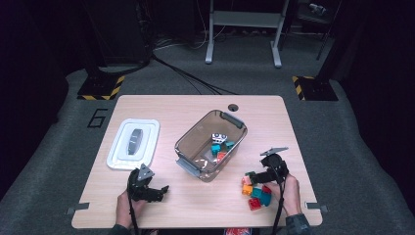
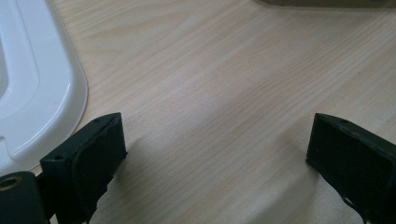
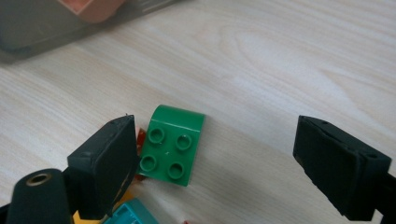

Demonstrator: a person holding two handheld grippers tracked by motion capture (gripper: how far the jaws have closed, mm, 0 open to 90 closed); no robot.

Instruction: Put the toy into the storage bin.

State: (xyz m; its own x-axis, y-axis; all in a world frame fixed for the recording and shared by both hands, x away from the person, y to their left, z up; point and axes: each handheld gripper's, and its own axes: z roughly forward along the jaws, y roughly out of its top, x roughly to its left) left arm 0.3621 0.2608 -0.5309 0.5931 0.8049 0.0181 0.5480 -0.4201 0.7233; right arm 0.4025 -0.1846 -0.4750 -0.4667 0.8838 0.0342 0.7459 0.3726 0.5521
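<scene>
**Inspector:** While the counter [image 1: 147, 105] is carrying everything in plain sight, I am reading the job as loose bricks going into the smoky plastic bin [image 1: 193, 138] at its middle. That bin is standing open, and its white lid [image 1: 133, 143] is lying flat well apart to the left.

**Clerk:** How much is counting as done?

**Inspector:** A few pieces are already lying in the bin's far corner: a teal one, a red one and a black-and-white one, as far as I can tell. A larger cluster of bricks [image 1: 255, 192] is still waiting on the counter near the right front edge, so I am judging the work as under way with the greater share remaining.

**Clerk:** And the tongs?

**Inspector:** The left tongs [image 1: 163, 189] are resting released over bare wood near the lid's corner, gripping nothing. The right tongs [image 3: 212, 161] are standing released as well, their jaws wide and reaching over the cluster.

**Clerk:** Which piece is being addressed?

**Inspector:** A green brick [image 3: 171, 145] with four studs and a curved edge is lying on the counter between the right jaws, just beside the left-hand pad, not yet gripped. Picking, carrying and dropping it are all outstanding, then the rest, then probably the lid.
</scene>
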